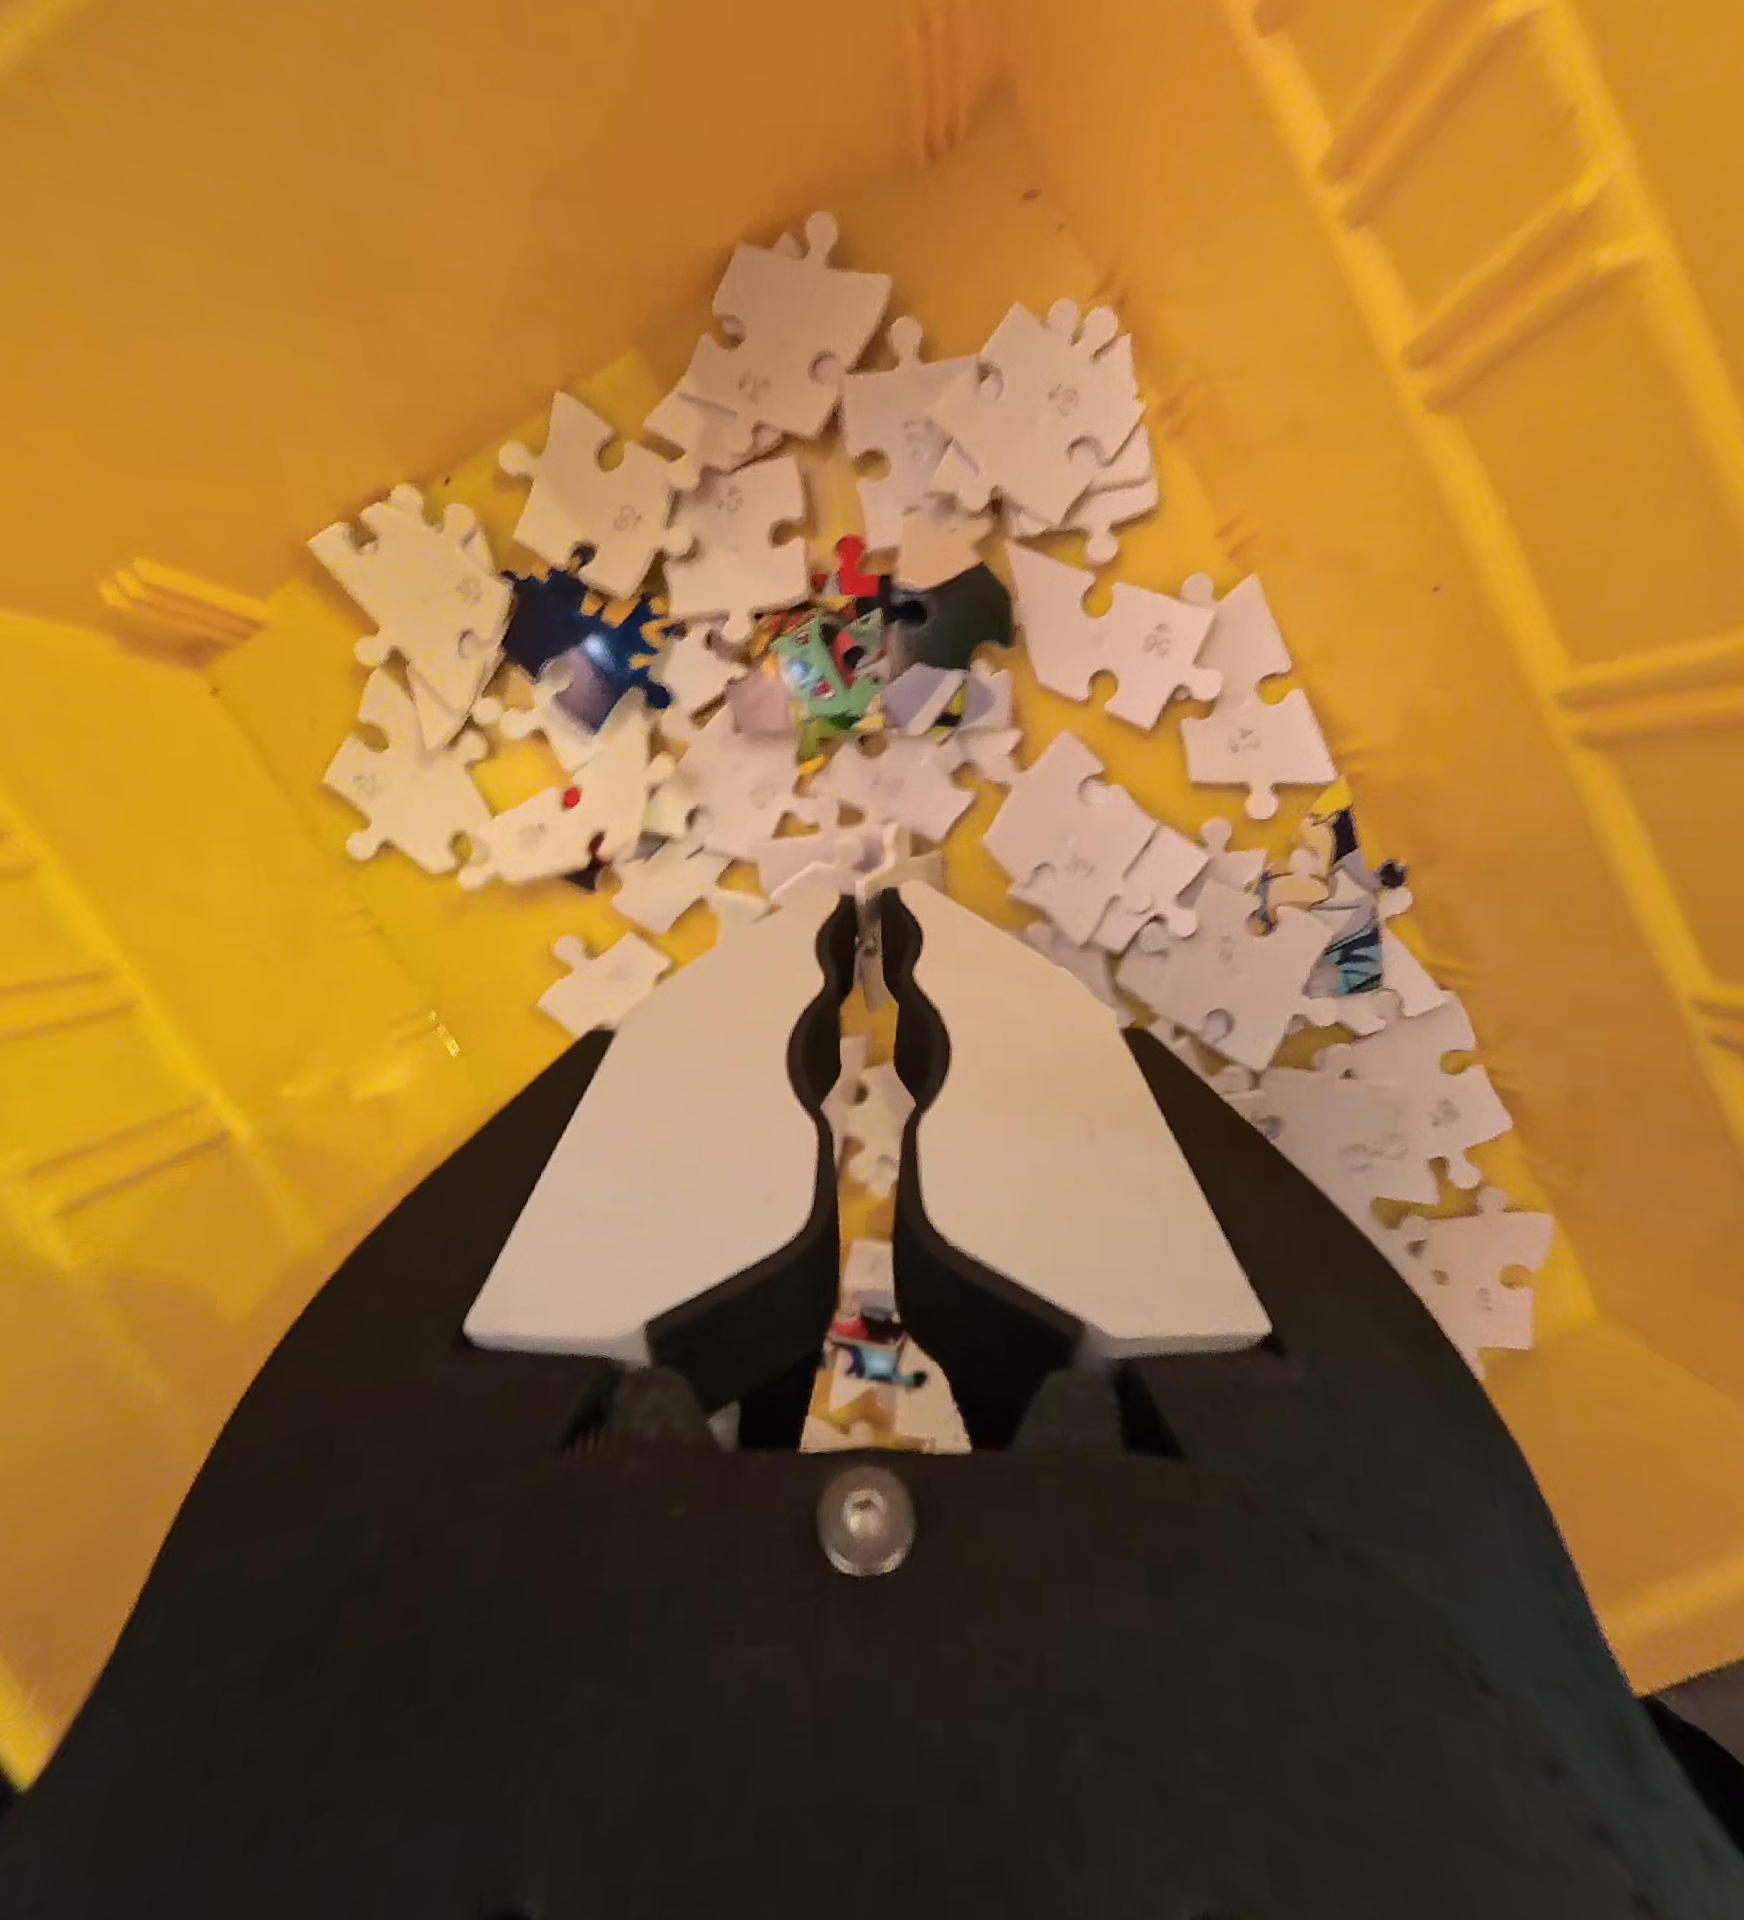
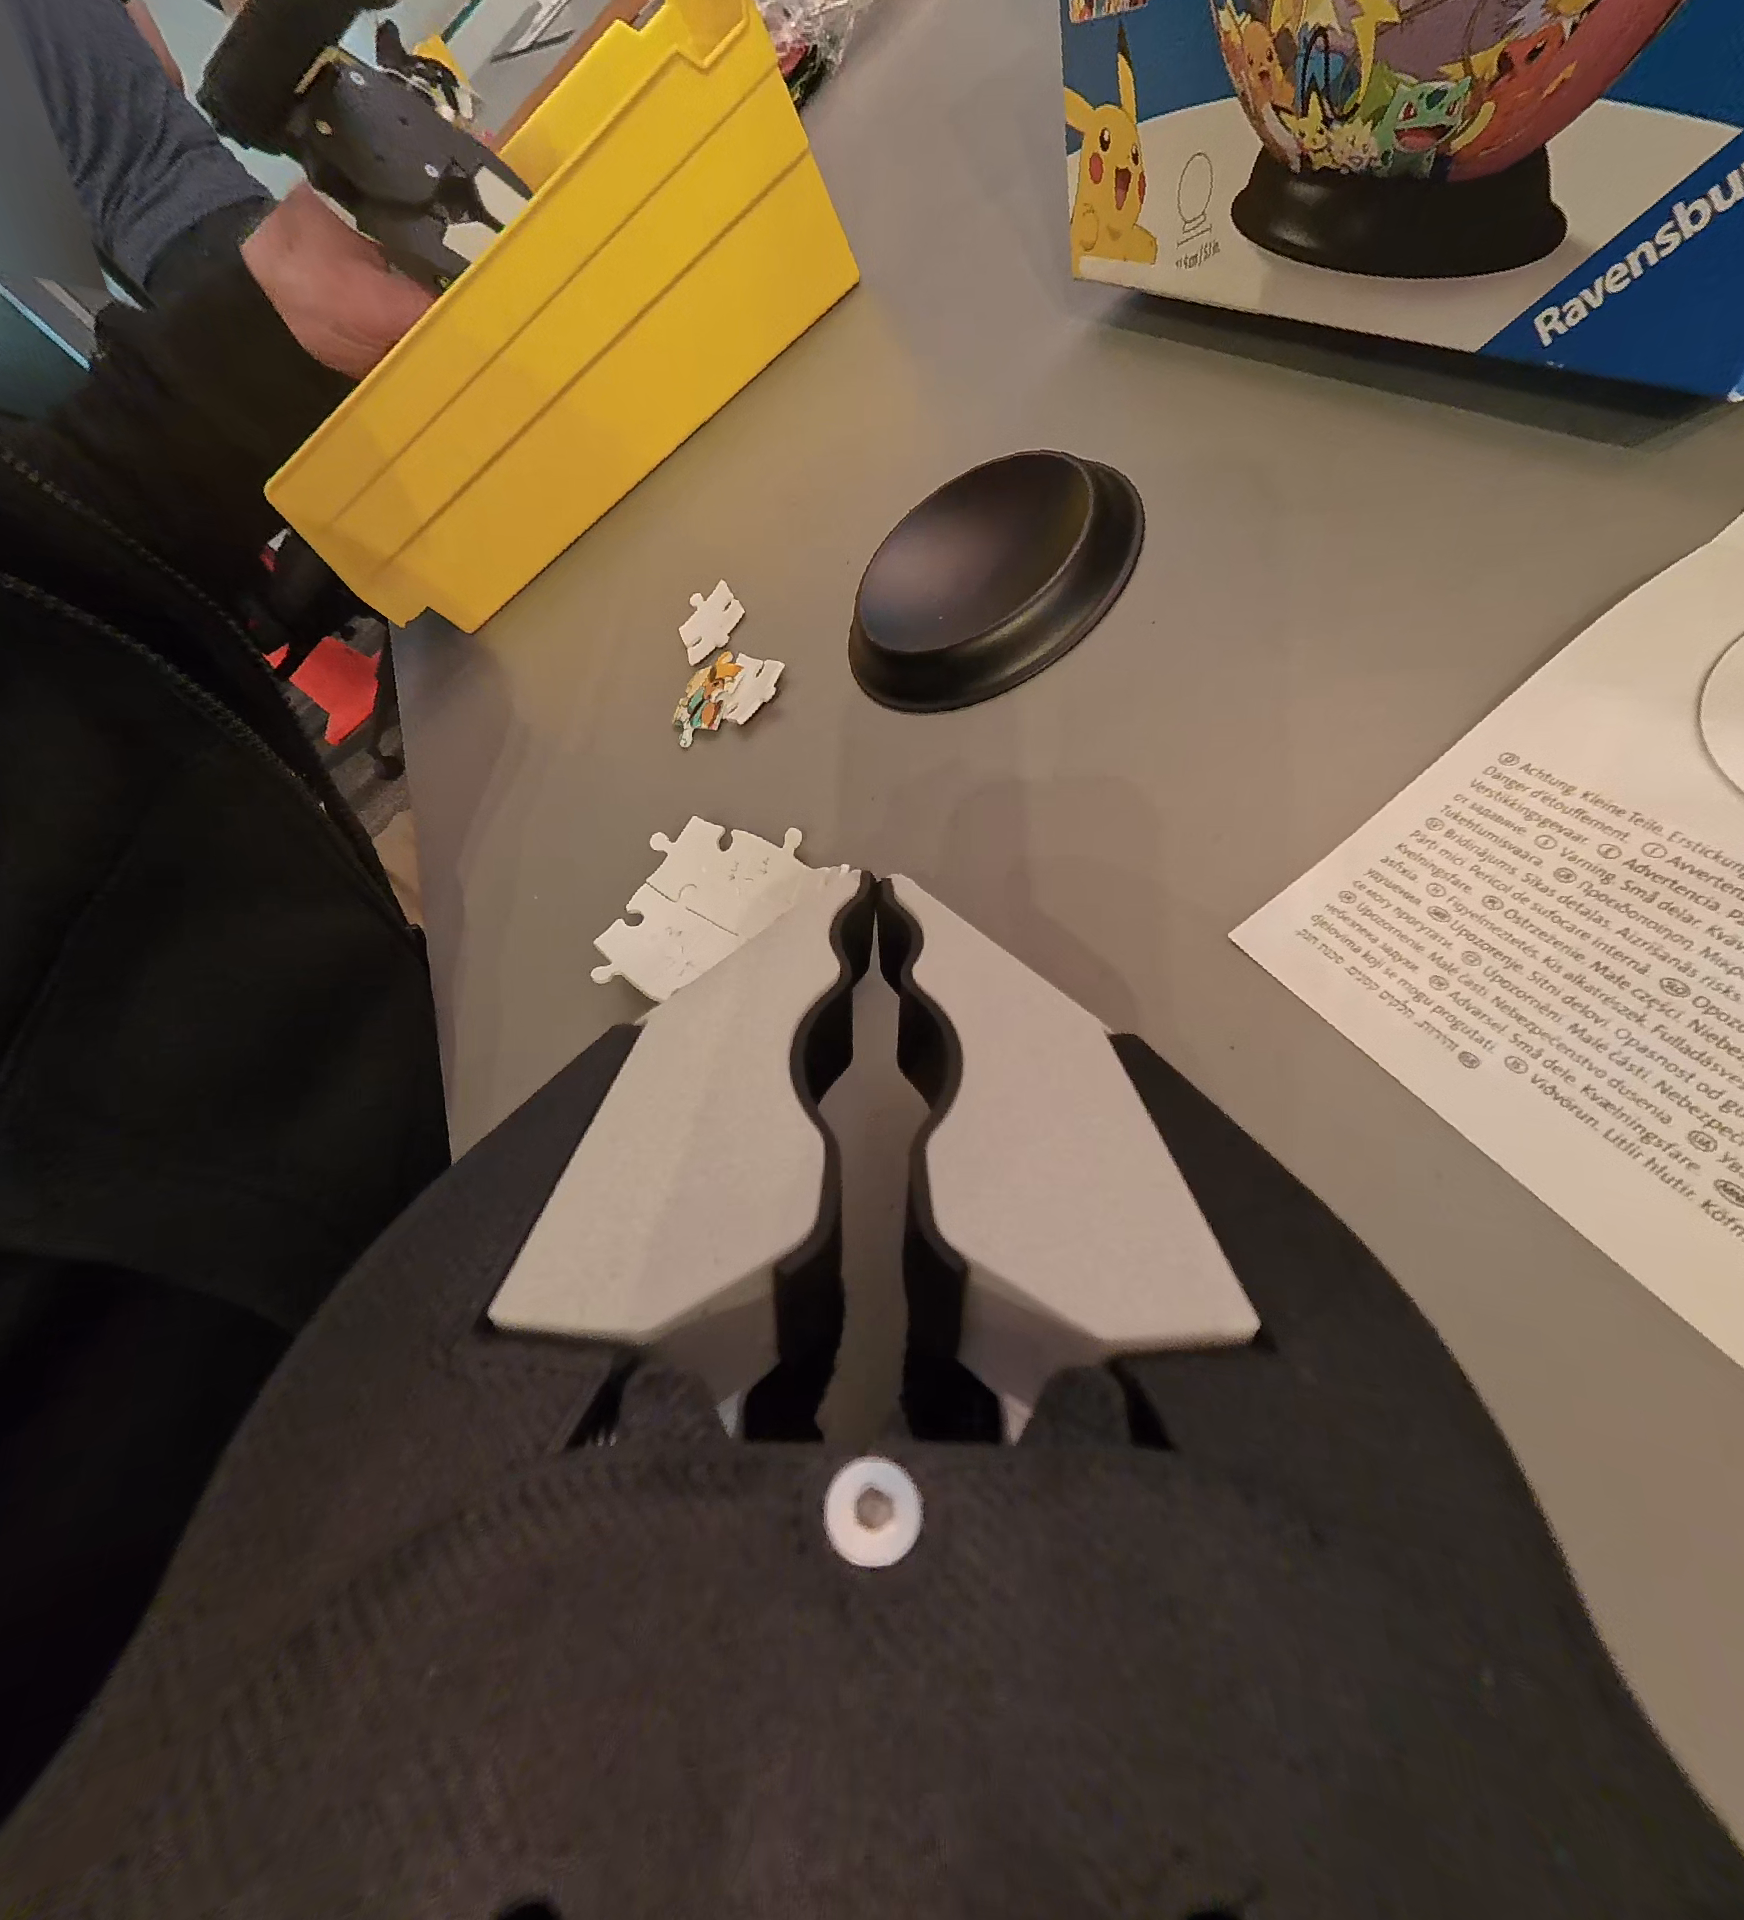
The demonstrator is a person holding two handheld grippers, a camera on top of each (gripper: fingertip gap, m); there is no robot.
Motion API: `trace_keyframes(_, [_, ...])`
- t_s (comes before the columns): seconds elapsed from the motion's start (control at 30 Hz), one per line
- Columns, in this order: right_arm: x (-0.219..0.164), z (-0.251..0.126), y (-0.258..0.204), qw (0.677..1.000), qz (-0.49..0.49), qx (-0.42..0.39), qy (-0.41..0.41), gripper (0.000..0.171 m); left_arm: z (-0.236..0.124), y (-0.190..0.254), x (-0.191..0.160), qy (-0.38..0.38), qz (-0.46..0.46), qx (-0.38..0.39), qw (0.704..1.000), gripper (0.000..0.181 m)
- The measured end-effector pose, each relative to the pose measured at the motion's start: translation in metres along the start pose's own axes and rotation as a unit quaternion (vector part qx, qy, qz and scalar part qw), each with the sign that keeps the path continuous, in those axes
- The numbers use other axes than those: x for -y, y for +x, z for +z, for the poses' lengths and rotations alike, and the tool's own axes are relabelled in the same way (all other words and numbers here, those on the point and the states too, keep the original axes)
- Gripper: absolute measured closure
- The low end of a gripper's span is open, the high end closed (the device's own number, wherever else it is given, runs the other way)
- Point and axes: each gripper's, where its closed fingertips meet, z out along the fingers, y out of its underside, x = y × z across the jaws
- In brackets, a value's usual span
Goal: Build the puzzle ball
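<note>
Pieces [image 1: 1107, 634], thin, light and stiff, lie heaped in the yellow bin [image 1: 224, 416], where the left gripper [image 1: 876, 914] pinches one piece by its edge at 12 o'clock, while the right gripper [image 2: 873, 883] is clenched empty beside the joined pieces [image 2: 702, 904] at 10 o'clock.

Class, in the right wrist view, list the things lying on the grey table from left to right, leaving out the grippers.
Yellow plastic bin → small loose puzzle pieces → black round stand → blue cardboard puzzle box. The white joined pieces sit under the gripper tips, and the printed sheet overlaps the box's span, so both are left out.
</note>
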Motion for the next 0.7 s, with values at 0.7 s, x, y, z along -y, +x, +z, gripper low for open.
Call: trace_keyframes(0.7, [-0.001,0.001,0.001,1.0,0.005,0.001,-0.006,0.171,0.009,0.016,-0.004,0.0,-0.035,0.023,0.999,0.145])
